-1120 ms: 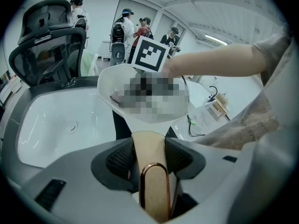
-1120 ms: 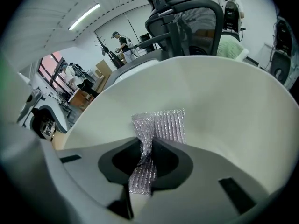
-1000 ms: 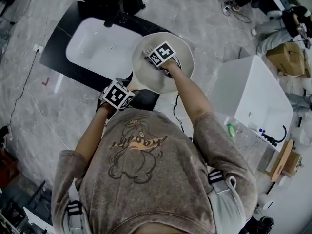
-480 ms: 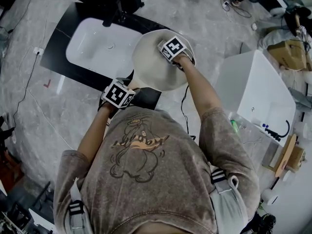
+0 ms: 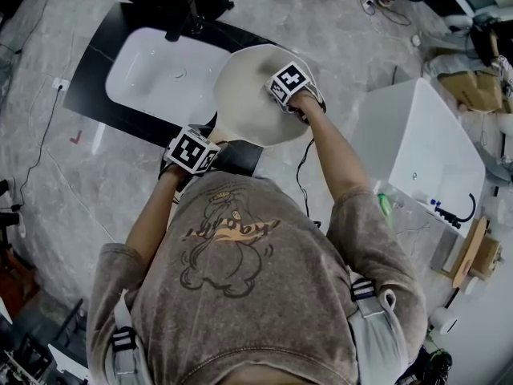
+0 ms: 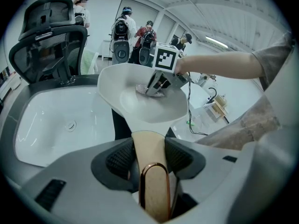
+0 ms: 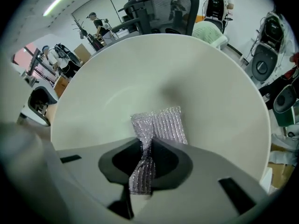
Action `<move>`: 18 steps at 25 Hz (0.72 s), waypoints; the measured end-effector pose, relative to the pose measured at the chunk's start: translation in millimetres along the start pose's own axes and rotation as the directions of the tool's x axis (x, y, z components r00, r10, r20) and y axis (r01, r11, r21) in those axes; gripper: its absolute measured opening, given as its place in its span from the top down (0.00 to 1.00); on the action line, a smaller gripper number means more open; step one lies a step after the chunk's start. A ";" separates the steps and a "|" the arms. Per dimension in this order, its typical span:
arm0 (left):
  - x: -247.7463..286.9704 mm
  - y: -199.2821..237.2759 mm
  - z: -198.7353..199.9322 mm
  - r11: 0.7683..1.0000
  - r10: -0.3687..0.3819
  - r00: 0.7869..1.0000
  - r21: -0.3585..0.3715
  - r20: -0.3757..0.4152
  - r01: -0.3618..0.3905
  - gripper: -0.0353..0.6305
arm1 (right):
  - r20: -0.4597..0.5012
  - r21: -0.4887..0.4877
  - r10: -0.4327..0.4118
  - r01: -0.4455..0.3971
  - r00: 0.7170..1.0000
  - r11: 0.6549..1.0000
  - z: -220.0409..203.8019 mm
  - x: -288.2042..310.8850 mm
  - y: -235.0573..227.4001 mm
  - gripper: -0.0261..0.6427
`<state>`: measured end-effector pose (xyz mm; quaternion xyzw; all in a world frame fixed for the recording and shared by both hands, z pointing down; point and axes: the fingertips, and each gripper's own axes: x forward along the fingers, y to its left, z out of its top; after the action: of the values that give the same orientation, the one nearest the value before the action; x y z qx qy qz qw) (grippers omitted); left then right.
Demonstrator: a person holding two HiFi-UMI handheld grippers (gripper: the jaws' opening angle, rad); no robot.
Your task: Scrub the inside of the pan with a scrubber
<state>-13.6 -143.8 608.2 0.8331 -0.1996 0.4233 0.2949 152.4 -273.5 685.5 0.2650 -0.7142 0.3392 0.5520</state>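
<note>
Two tools engaged: my left tool (image 6: 148, 155) clamps the pan handle (image 6: 148, 146), my right tool (image 7: 145, 161) pinches the scrubber (image 7: 161, 124) inside the pan (image 5: 240, 95). Scrubbing looks midway, finish unclear.

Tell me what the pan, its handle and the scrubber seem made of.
The pan: smooth matte off-white, probably ceramic-coated or enamelled metal. The handle: pale tan, wood-like, with a coppery metal loop. The scrubber: glittering silver ribbed mesh, likely metallic-thread fabric.

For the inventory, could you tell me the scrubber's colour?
Glittery silver scrubber, best in the right gripper view.
</note>
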 end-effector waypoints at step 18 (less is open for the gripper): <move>-0.4 1.8 -1.4 1.000 0.016 1.000 -0.001 -0.015 -0.016 0.61 | 0.081 0.064 0.353 -0.358 0.932 0.932 0.2 15.4 100.8 0.85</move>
<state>-15.7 -144.2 609.1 0.8281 -0.2042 0.4317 0.2937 72.5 -210.2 681.0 0.1639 -0.7550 0.4515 0.4463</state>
